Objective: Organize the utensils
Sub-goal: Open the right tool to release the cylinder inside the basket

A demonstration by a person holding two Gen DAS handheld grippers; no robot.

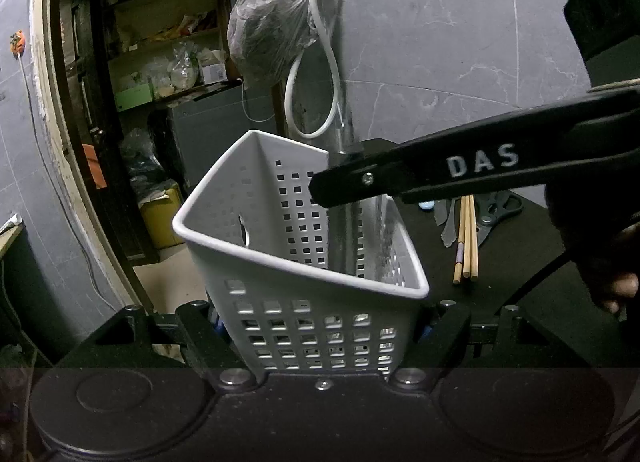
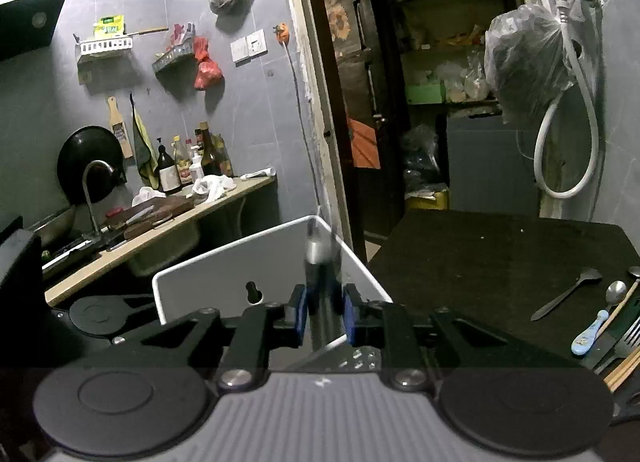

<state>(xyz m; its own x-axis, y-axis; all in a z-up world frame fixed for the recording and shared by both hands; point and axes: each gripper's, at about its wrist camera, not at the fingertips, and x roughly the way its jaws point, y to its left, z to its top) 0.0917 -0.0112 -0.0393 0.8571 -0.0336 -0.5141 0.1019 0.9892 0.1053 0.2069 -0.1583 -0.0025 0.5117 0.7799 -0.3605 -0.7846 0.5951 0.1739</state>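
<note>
A white perforated basket (image 1: 280, 246) sits tilted between the pads of my left gripper (image 1: 323, 326), which is shut on its lower walls. One black finger of my right gripper (image 1: 440, 178) reaches over the basket's rim from the right. A grey metal utensil (image 1: 342, 222) stands inside the basket, blurred into a vertical streak. In the right wrist view the same utensil (image 2: 320, 258) lies between the blue pads of my right gripper (image 2: 325, 314), smeared, with the jaws slightly apart and not pressing on it. The basket (image 2: 224, 274) is directly below.
A black table (image 2: 500, 254) lies to the right. It carries spoons (image 2: 568, 294), a blue-handled spoon (image 2: 592, 332), a fork (image 2: 628, 338), chopsticks (image 1: 466, 242) and scissors (image 1: 496, 210). A hose and a bag hang on the wall behind. A hand (image 1: 616, 286) shows at the right edge.
</note>
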